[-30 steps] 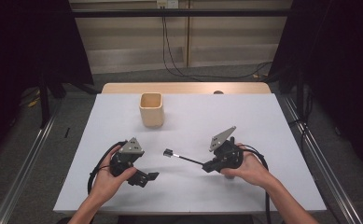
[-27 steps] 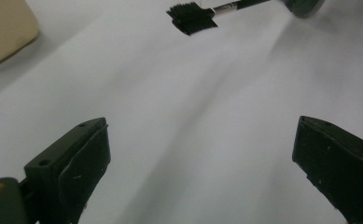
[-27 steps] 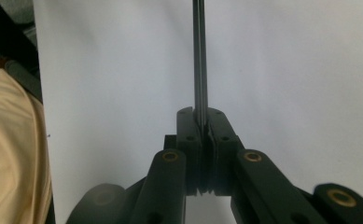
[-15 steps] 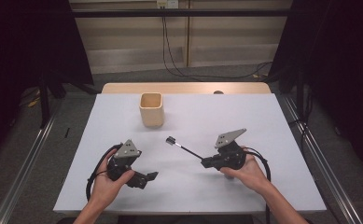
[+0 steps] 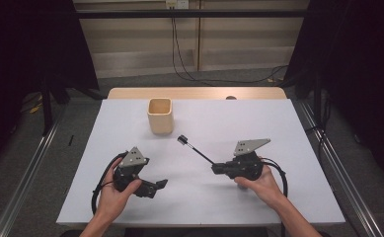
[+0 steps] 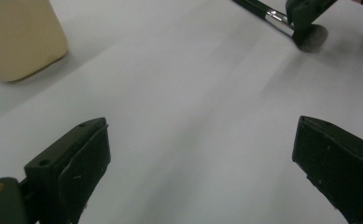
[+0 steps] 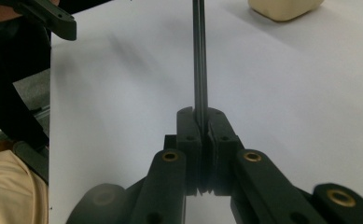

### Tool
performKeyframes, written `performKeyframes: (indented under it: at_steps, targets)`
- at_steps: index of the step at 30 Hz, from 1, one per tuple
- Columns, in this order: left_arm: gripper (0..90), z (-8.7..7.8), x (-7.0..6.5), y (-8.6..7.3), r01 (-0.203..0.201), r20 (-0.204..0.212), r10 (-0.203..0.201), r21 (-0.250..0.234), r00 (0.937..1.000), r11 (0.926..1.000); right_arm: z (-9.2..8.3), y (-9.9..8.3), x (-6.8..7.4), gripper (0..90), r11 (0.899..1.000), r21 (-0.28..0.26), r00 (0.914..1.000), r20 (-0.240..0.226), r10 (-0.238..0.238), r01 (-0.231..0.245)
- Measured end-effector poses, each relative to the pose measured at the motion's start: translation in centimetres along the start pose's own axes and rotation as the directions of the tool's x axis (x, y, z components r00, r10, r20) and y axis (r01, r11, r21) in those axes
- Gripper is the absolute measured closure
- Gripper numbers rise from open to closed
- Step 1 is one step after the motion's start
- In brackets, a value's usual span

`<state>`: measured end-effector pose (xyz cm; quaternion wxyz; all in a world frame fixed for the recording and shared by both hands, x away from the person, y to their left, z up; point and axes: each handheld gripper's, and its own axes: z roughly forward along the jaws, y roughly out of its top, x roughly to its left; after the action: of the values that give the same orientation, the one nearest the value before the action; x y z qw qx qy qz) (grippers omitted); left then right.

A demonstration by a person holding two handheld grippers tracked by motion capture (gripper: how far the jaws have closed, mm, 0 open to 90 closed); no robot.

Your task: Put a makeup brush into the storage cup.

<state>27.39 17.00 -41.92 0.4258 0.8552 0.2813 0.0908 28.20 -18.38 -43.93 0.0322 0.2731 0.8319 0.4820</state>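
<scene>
High view: the right tongs (image 5: 218, 168) clamp the thin handle of a brush (image 5: 195, 149), its head raised toward the cup (image 5: 160, 115), likely so it can be dropped in upright. The right hand (image 5: 258, 181) holds them low and level above the surface (image 5: 278, 128). The left tongs (image 5: 155, 186), empty, gape wide and rest near the front edge.

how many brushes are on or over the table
1. The brush is clamped by its handle in the right gripper, its head pointing toward the cup. The cup's inside isn't fully visible, so more could be hidden there.
</scene>
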Motion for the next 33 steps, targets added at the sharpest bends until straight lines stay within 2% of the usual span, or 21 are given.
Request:
performKeyframes:
  at_steps: [8, 14, 16, 20, 26, 33]
  targets:
    - [3.8, 0.0, -0.1, 0.1, -0.003, -0.005, 0.002, -0.038, 1.0, 0.9993, 0.1, -0.3, 0.0, 86.2, 0.998, -0.06, 0.9998, -0.02, -0.001, 0.0]
    - [3.6, 0.1, -0.6, 0.4, -0.023, 0.002, 0.023, -0.06, 0.9997, 0.9979, 0.2, -0.2, 0.4, 86.2, 0.994, -0.107, 0.9994, -0.027, -0.023, 0.02]
    - [3.5, 0.3, -0.7, 0.6, -0.016, 0.0, 0.016, -0.079, 0.9999, 0.9968, 0.2, -0.2, 0.5, 86.2, 0.993, -0.118, 0.9992, -0.031, -0.025, 0.021]
    - [3.5, 0.8, -1.3, 1.3, -0.024, 0.052, 0.029, -0.094, 0.9982, 0.9953, 0.2, 0.0, 0.6, 86.2, 0.991, -0.132, 0.9988, -0.038, -0.031, 0.026]
    - [3.3, 1.8, -2.0, 1.8, -0.042, 0.039, 0.047, -0.133, 0.9981, 0.9902, 0.1, 0.2, 1.0, 86.2, 0.988, -0.146, 0.997, -0.057, -0.052, 0.044]
    - [3.2, 2.2, -2.5, 1.9, -0.037, 0.034, 0.044, -0.185, 0.9985, 0.9821, 0.0, 0.4, 1.1, 86.2, 0.985, -0.167, 0.9968, -0.054, -0.059, 0.049]
